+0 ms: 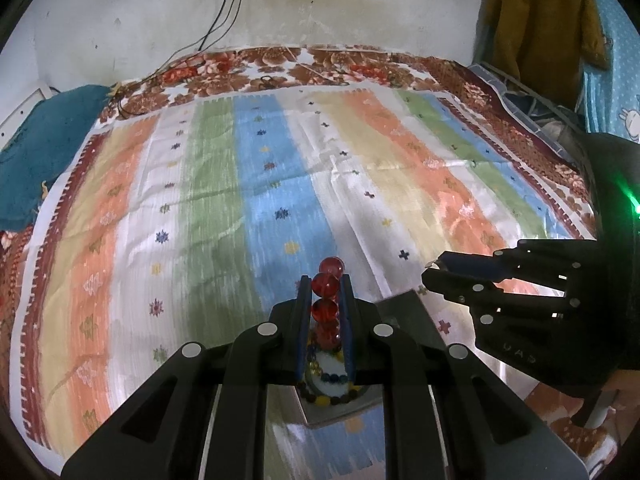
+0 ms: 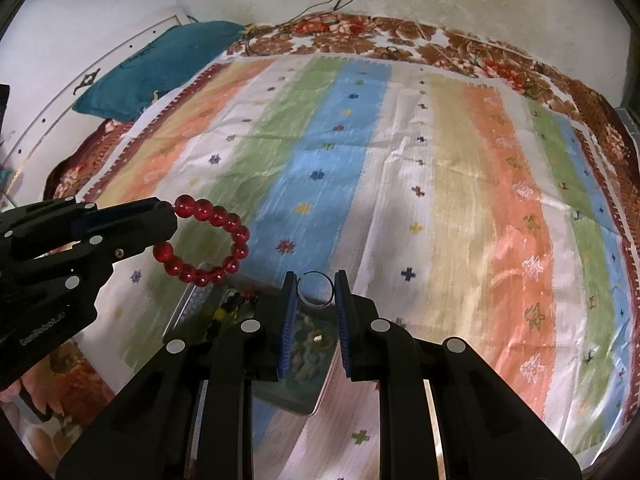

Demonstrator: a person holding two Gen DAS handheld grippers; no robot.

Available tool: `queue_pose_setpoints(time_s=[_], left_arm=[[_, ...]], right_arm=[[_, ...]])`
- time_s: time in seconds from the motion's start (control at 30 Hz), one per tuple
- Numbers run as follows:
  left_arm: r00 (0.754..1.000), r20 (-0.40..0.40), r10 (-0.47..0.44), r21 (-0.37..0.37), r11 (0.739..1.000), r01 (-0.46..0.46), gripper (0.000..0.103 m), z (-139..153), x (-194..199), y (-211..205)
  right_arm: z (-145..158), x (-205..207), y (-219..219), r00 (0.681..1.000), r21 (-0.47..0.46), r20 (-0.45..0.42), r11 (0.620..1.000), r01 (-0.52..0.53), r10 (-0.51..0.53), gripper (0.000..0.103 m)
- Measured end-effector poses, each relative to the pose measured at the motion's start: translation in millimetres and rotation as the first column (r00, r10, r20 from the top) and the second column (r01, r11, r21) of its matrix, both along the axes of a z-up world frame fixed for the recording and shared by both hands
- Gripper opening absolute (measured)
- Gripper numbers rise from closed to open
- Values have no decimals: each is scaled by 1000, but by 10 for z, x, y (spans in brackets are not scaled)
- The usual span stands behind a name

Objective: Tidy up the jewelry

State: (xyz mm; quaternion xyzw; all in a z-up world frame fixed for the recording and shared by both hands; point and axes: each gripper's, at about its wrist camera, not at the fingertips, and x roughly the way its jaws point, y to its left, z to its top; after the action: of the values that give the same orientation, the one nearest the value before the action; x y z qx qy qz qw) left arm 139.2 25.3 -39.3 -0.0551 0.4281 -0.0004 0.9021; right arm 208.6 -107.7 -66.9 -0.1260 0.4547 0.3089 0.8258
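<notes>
My left gripper (image 1: 325,280) is shut on a red bead bracelet (image 1: 326,294), held above a metal jewelry tin (image 1: 404,312). In the right wrist view the left gripper (image 2: 168,216) shows at the left with the bracelet (image 2: 212,240) hanging as a loop from its tips over the tin (image 2: 188,304). My right gripper (image 2: 316,292) is shut on a thin silver ring (image 2: 315,290), held upright between the blue pads above the tin. In the left wrist view the right gripper (image 1: 434,272) is at the right. Beaded bracelets (image 1: 324,390) lie in the tin.
A striped pastel cloth (image 2: 400,160) covers a floral bedspread (image 1: 280,68). A teal pillow (image 2: 160,64) lies at the far left. Cables (image 1: 224,24) hang down the back wall. A brown garment (image 1: 540,20) hangs at the right.
</notes>
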Motion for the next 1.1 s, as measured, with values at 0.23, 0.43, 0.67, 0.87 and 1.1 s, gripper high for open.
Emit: queue_pose_setpoints(time_s=[0.23,0.43,0.67,0.87,1.1], left_arm=[[1000,-12,-5,4,1000,5,13,-33,-67,-58],[999,-33,19,-1,1000,-19,21,-73,-111,-63],[998,-46,46,-30,998,-47,34,-118,-192,49],[998,-47,34,-14,999,-34,57,-136,-309,19],[998,-46,35,-60,998,-37,83,-145,-429,56]], right_arm=[[-15,-73,-15,1000,12,-22,1000,-16,16,20],[-47,-135,-46,999,20,-35,999,-26,27,48],[-59,-177,-146,999,29,-39,999,-16,17,57],[-79,-260,-219,999,21,-32,1000,-21,22,67],[-11,-272,-328,1000,73,-24,997,-13,15,82]])
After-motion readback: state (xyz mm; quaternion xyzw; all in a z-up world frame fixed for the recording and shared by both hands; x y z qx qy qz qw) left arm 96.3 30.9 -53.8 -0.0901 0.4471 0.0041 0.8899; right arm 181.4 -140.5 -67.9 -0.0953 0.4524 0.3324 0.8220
